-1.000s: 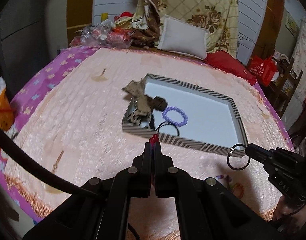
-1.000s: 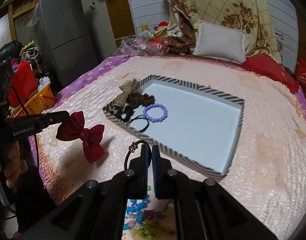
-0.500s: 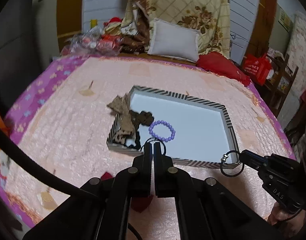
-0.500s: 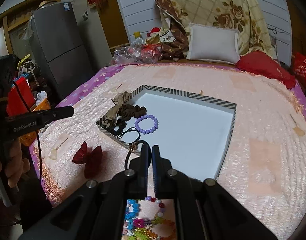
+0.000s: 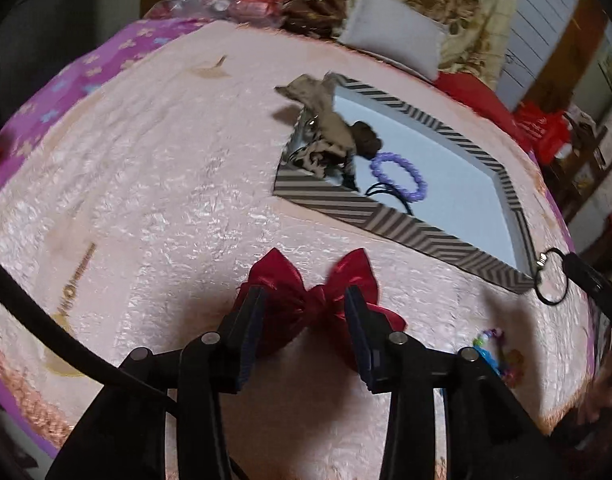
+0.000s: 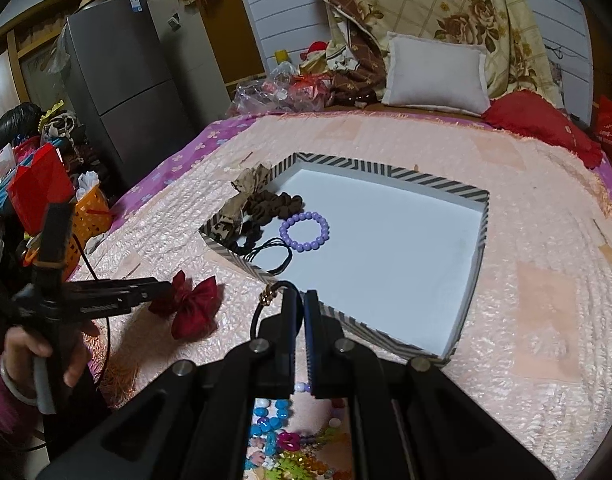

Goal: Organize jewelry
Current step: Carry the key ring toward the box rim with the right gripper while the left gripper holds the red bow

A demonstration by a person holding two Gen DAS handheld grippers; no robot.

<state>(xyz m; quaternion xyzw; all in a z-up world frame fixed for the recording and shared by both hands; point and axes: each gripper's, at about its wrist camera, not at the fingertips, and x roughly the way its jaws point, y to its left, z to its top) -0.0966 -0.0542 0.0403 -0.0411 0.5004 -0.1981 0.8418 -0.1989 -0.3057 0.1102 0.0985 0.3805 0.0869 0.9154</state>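
The left gripper was opening, its fingers astride the red bow on the bed. The right gripper pinched a black hair tie.

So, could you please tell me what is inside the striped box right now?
Inside the striped box: a purple bead bracelet, a brown scrunchie, thin black hair ties and a tan patterned bow draped over its corner. What lies beneath that pile is hidden.

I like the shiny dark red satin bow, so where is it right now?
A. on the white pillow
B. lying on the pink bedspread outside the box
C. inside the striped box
B: the dark red satin bow lies on the pink bedspread, outside the striped-edged box, between the opening left tongs.
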